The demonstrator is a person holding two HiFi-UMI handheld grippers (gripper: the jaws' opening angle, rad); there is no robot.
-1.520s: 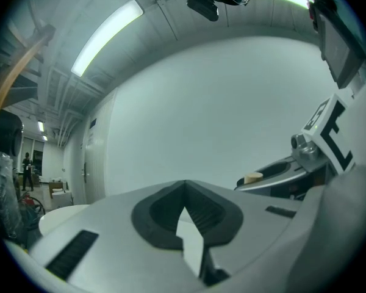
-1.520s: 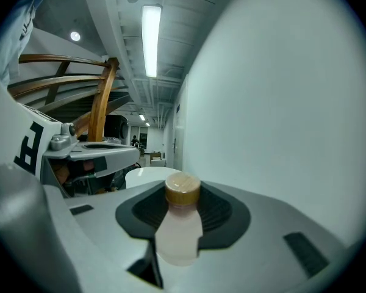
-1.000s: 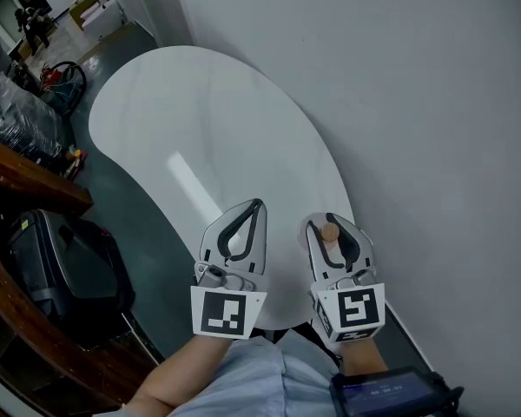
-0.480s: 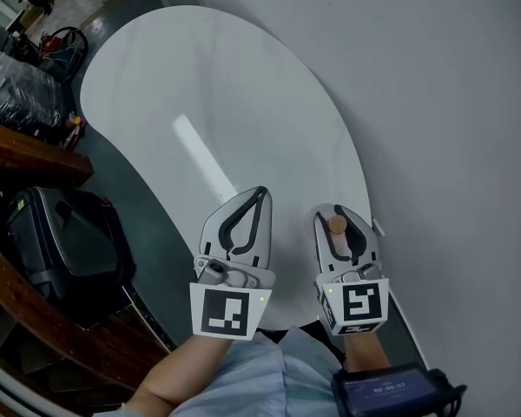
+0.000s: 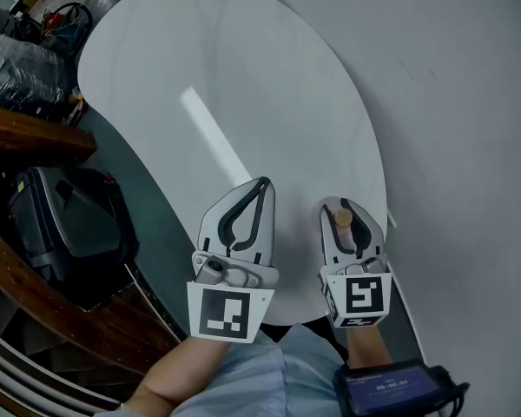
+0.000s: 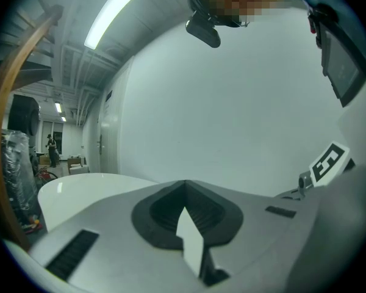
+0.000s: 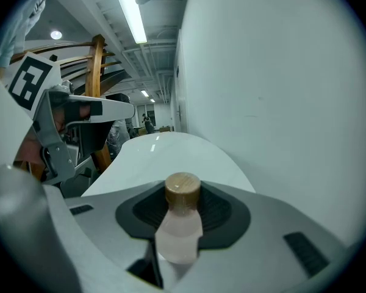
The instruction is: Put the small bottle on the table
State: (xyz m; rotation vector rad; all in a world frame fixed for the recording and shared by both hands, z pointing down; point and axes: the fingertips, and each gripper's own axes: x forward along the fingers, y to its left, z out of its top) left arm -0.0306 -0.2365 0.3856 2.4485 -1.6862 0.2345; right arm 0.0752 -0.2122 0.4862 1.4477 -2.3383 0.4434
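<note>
At the white oval worktop's [image 5: 243,76] five-o'clock edge, the small pink wooden-capped bottle [image 7: 180,224], judged light and slippery, is pinched mid-body by the right tool [image 5: 344,205]; the left tool [image 5: 260,185] is pressed together.

Materials and finishes as we record them

We list the table [image 5: 243,85] as smooth, glossy white; the small bottle [image 7: 180,227] as pale pink and matt, its cap [image 7: 182,191] apparently light wood; the left gripper [image 5: 262,183] and right gripper [image 5: 343,203] as matt grey plastic with black ribbed pads [image 7: 218,213]; the sleeve [image 5: 243,380] as light blue cloth; the wall [image 5: 469,102] as matt white.
</note>
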